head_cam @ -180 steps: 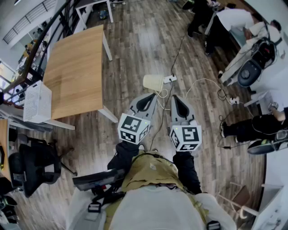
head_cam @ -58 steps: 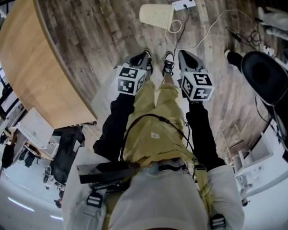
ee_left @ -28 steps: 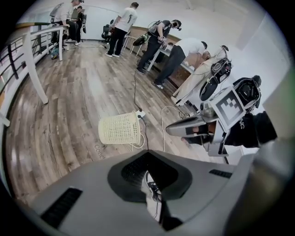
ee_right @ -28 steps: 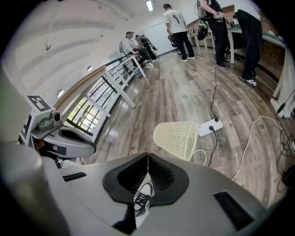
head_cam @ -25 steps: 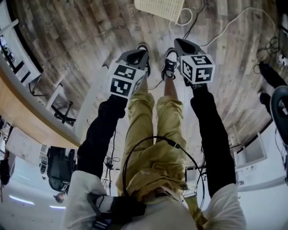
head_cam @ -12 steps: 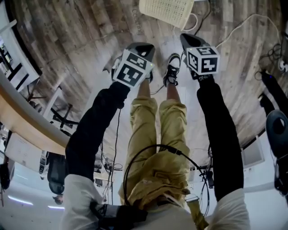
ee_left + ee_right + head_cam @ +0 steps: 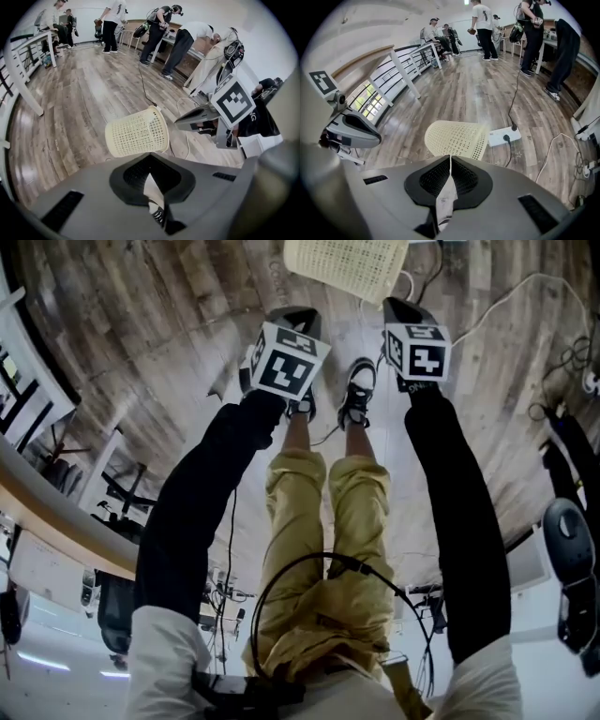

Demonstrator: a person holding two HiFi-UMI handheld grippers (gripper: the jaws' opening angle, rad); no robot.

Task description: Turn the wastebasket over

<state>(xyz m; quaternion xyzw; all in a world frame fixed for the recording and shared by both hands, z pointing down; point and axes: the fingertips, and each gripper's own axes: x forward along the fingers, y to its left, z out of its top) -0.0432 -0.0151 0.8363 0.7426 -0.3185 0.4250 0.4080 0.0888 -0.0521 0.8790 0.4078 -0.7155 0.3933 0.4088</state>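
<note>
Cream mesh plastic, the wastebasket (image 7: 347,266) lies on its side on the wood floor (image 7: 169,324), just ahead of your shoes (image 7: 356,395), its wide mouth turned towards the white power strip (image 7: 504,137) just beside it. Your left gripper (image 7: 292,317) and right gripper (image 7: 398,307) hover short of it, apart from it. Both have their jaws pressed together with nothing between them.
</note>
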